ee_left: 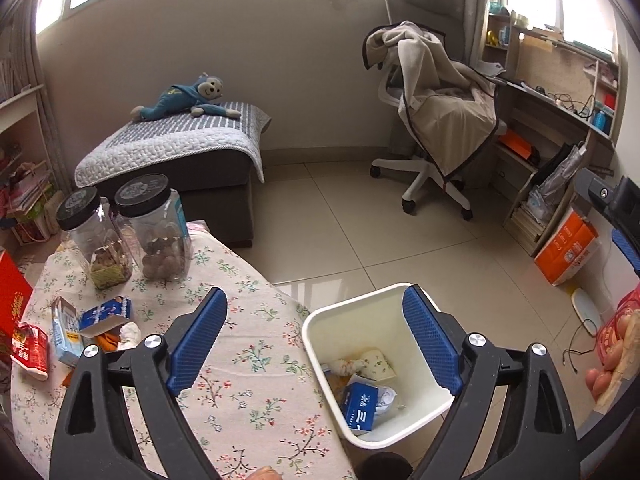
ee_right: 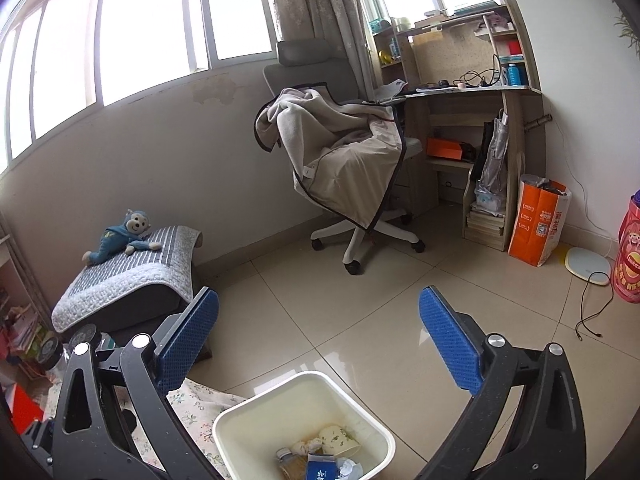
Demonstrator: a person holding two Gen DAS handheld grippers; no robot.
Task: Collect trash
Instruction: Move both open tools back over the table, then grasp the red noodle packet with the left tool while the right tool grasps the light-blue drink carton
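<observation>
The left gripper (ee_left: 316,336) stands wide and empty above the white waste bin (ee_left: 320,322) beside the floral-clothed worktop (ee_left: 248,360). The right gripper (ee_right: 320,340) is wide and empty too, over the same bin. A blue carton (ee_left: 360,406) and crumpled tissues (ee_left: 345,365) lie inside; more wrappers (ee_left: 64,328) sit on the worktop near two jars (ee_left: 160,232).

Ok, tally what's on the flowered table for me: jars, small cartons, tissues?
Jars with black lids: 2
Small cartons: 3, red, pale blue, blue-and-white
Crumpled tissue: 1
Total: 6
</observation>
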